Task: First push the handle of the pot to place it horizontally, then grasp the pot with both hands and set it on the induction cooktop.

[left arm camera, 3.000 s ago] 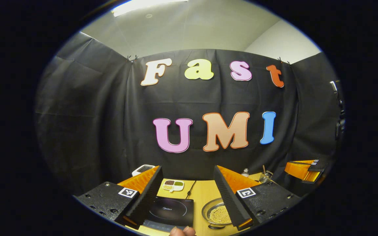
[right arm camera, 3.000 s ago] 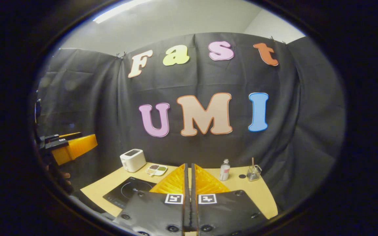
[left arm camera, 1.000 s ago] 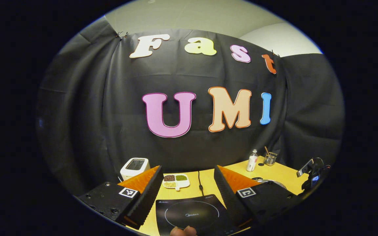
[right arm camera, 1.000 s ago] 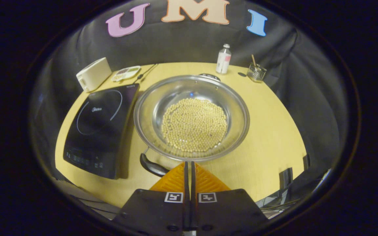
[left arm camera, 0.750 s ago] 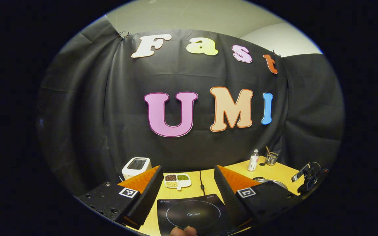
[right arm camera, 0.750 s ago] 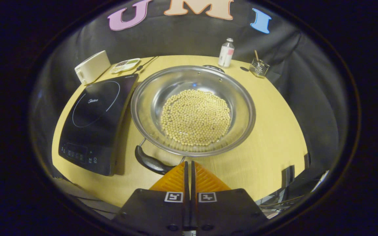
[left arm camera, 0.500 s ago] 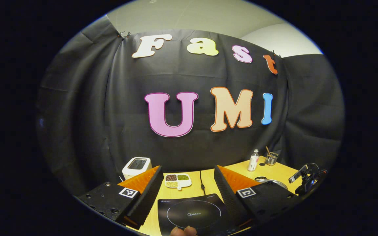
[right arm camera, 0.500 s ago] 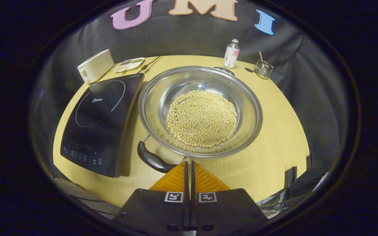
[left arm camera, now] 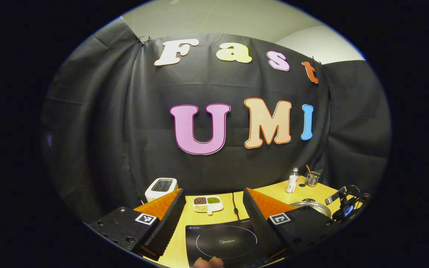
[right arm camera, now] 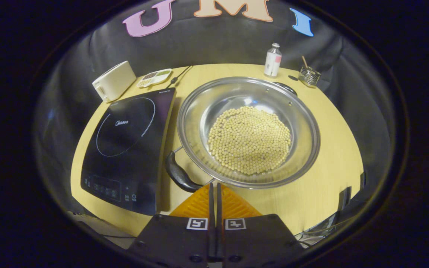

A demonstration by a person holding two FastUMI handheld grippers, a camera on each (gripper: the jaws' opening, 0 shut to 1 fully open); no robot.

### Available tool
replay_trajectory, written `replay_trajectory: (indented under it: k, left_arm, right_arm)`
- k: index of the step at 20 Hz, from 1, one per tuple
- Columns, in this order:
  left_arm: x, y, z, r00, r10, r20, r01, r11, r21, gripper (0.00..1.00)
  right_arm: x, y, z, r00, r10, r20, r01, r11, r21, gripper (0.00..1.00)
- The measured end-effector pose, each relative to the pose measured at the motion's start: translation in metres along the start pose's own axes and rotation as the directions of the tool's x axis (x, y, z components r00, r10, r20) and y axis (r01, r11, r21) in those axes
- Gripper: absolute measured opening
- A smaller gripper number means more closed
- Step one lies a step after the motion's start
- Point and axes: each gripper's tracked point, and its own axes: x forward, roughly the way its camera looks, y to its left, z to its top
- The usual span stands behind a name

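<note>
Shifted a little to the right in the right gripper view since half a second ago: the pot [right arm camera: 248, 131] and its near handle [right arm camera: 180, 174], so the right gripper [right arm camera: 214, 190] seems to have slid toward the desk's left side. Fingers of that gripper pressed together with nothing between them, tips hanging just past the near rim of the pot, the dark near handle lying just left of them and angled toward the induction cooktop [right arm camera: 130, 143]. Pot itself resting on the desk [right arm camera: 326, 115] right beside the cooktop's right edge, nearer the desk's right half, loaded with pale beans [right arm camera: 250, 139]; a second small handle [right arm camera: 285, 88] at the far rim. Handles therefore set on a near-far line, slanted — not yet across the desk. Likely next: a sideways nudge on that near handle with the closed tips to swing the pot round, beans liable to slide if shoved hard. Left gripper [left arm camera: 213, 208] spread wide and empty over the cooktop's [left arm camera: 225, 242] near edge, well apart from the pot's rim [left arm camera: 309, 205] off to its right — clearly the farther tool for the push.
</note>
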Motion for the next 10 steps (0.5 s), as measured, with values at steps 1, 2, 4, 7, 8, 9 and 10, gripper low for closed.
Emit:
replay_trajectory:
  k: [1, 2, 4, 7, 8, 9, 10]
  left_arm:
    - [-0.001, 0.002, 0.001, 1.0, 0.004, -0.001, -0.004, 1.0, 0.001, 0.94]
    - [-0.001, 0.003, -0.001, 1.0, 0.006, -0.003, -0.006, 1.0, 0.0, 0.94]
    - [-0.002, 0.004, -0.004, 1.0, 0.01, -0.01, -0.01, 1.0, -0.005, 0.94]
    - [-0.003, 0.006, -0.003, 1.0, 0.012, -0.012, -0.012, 1.0, -0.01, 0.94]
    - [-0.004, 0.005, -0.004, 1.0, 0.011, -0.013, -0.011, 1.0, -0.009, 0.94]
    - [-0.004, 0.005, -0.005, 1.0, 0.011, -0.014, -0.011, 1.0, -0.009, 0.94]
    - [-0.004, 0.005, -0.006, 1.0, 0.012, -0.016, -0.012, 1.0, -0.01, 0.94]
  right_arm:
    - [0.002, 0.005, 0.003, 1.0, 0.009, 0.001, -0.009, 1.0, 0.012, 0.03]
    - [0.004, 0.009, 0.005, 1.0, 0.017, 0.002, -0.017, 1.0, 0.024, 0.03]
    - [0.008, 0.018, 0.011, 0.999, 0.033, 0.004, -0.033, 0.999, 0.039, 0.03]
    - [0.015, 0.031, 0.017, 0.999, 0.054, 0.004, -0.054, 0.998, 0.043, 0.03]
    - [0.017, 0.035, 0.021, 0.998, 0.059, 0.005, -0.059, 0.997, 0.045, 0.03]
    - [0.019, 0.038, 0.023, 0.998, 0.065, 0.006, -0.065, 0.997, 0.048, 0.03]
    - [0.02, 0.041, 0.026, 0.998, 0.069, 0.008, -0.07, 0.996, 0.055, 0.03]
